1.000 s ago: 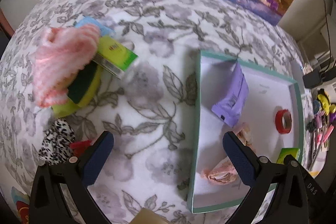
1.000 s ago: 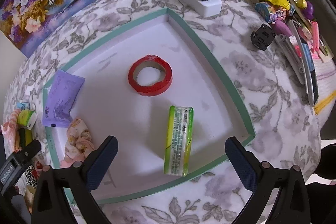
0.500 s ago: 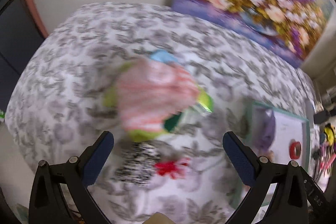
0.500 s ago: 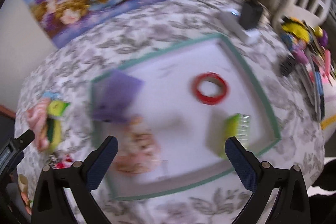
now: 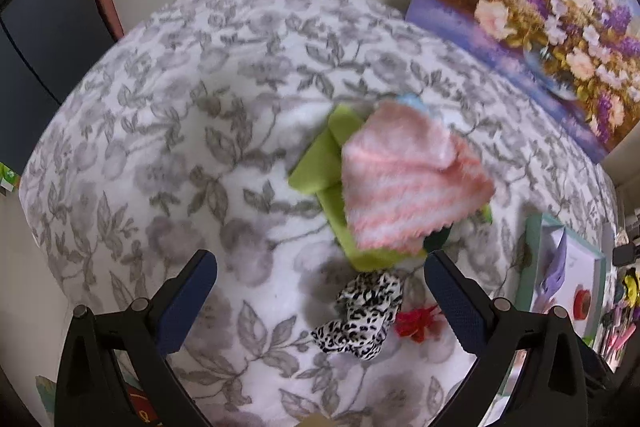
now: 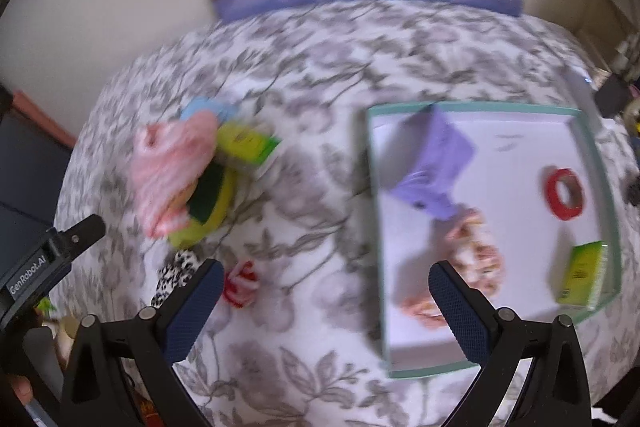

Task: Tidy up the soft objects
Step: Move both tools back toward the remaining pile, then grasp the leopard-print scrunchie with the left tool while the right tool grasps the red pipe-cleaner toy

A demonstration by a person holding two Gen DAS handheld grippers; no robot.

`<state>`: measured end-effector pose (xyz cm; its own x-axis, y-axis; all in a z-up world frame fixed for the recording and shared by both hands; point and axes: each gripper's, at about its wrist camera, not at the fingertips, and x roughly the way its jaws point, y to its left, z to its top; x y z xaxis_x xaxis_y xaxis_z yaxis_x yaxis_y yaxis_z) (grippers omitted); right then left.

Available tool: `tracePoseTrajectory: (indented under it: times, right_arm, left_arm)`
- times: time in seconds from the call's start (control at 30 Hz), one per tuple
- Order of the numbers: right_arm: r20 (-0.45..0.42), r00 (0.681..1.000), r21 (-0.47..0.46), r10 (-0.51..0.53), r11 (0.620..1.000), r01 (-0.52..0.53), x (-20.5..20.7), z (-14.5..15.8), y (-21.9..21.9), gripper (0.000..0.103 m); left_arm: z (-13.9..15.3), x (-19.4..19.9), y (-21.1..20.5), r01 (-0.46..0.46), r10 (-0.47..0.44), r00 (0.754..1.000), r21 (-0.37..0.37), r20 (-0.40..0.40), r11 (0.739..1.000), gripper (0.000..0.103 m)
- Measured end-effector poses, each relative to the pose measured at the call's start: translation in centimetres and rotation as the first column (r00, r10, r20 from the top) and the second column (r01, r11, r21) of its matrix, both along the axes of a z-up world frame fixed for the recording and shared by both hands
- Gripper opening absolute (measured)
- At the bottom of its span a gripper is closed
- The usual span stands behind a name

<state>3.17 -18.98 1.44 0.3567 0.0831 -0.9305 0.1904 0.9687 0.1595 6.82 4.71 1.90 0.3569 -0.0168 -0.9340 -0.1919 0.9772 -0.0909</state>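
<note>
A pink striped cloth [image 5: 404, 187] [image 6: 172, 167] lies on top of green sponges [image 5: 320, 163] on the floral tablecloth. Just in front of it sit a leopard-print scrunchie [image 5: 360, 315] [image 6: 176, 271] and a red scrunchie [image 5: 416, 319] [image 6: 240, 283]. My left gripper [image 5: 320, 291] is open, low over the cloth with the leopard scrunchie between its fingers' line. My right gripper [image 6: 324, 307] is open over the tablecloth, left of the teal-rimmed tray [image 6: 374, 227]. Inside the tray lie a peach floral scrunchie [image 6: 476, 259], a purple packet [image 6: 440, 167], red tape [image 6: 564, 193] and a green pack [image 6: 582, 275].
A flower painting [image 5: 540, 7] leans on the wall behind the table. A green packet [image 6: 248, 147] and a blue item [image 6: 204, 109] rest by the pink cloth. Pens and small clutter [image 5: 620, 323] lie past the tray at the right edge.
Both grippers have swung left, away from the tray, toward the pile with the pink cloth. The left gripper now faces the scrunchies closely. Both stay open and empty.
</note>
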Motion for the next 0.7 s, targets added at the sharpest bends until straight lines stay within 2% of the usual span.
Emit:
tracePoseTrajectory:
  times: [0.13,0.43,0.7]
  right_arm:
    - [-0.055,0.998,0.014,0.026,1.0,-0.025,0.5,-2.2,2.0,0.103]
    - [-0.14,0.987,0.031,0.074,0.997,-0.071,1.3,-6.1,5.0,0.103]
    - [-0.169,0.977,0.006,0.13,0.991,-0.131,1.7,-8.4,7.7,0.103]
  left_arm:
    - [-2.1,0.3,-0.3,0.008,-0.011,0.997,-0.039,-0.073,0.999,0.103]
    - [-5.8,0.9,-0.7,0.006,-0.018,0.98,-0.056,-0.197,0.998,0.103]
    - [-7.6,1.0,-0.8,-0.009,-0.006,0.967,-0.058,-0.255,0.998,0.103]
